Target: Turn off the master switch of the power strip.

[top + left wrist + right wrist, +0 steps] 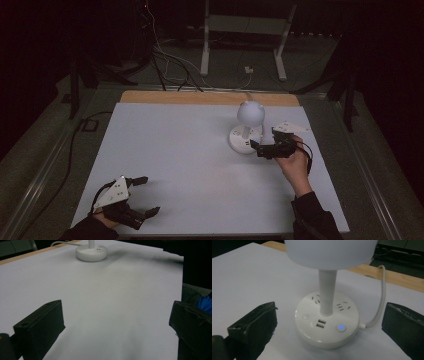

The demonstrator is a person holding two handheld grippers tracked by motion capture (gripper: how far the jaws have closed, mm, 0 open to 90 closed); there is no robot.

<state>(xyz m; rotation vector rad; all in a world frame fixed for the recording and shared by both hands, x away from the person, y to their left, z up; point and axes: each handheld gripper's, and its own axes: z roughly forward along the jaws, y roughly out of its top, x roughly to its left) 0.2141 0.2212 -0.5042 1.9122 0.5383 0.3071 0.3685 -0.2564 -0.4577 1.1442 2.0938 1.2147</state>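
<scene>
White sheet covers the tabletop [190,165], with a wood edge strip [210,97] showing along the far side. Room is dark; floor beyond holds loose cables [170,60] and a white metal frame [245,35] with two legs. Dark stands at the left and right sides are hard to make out.

One lamp [248,127] stands on the tabletop, far right area: round white base [327,322], thin white stem [327,292], rounded white shade [250,113]. The right gripper view cuts the shade off at the top. Base carries two USB ports [320,324], one lit blue button [341,327], one plain round button [305,316], and two groups of socket slots, possibly more behind the stem. One white cord [379,300] leaves the base on its right side and runs toward the wood edge.

Two tongs. Left tongs [146,195] sit at the near left corner, jaws spread wide, nothing between them, well apart from the lamp. Right tongs [254,147] are held by a hand [295,160] just beside the lamp base, jaws apart on either side of it in the right gripper view, not touching it as far as I can tell.

Left gripper view shows the base far off, stem cut off by the frame top. Dark sleeve [312,217] on the right forearm.
</scene>
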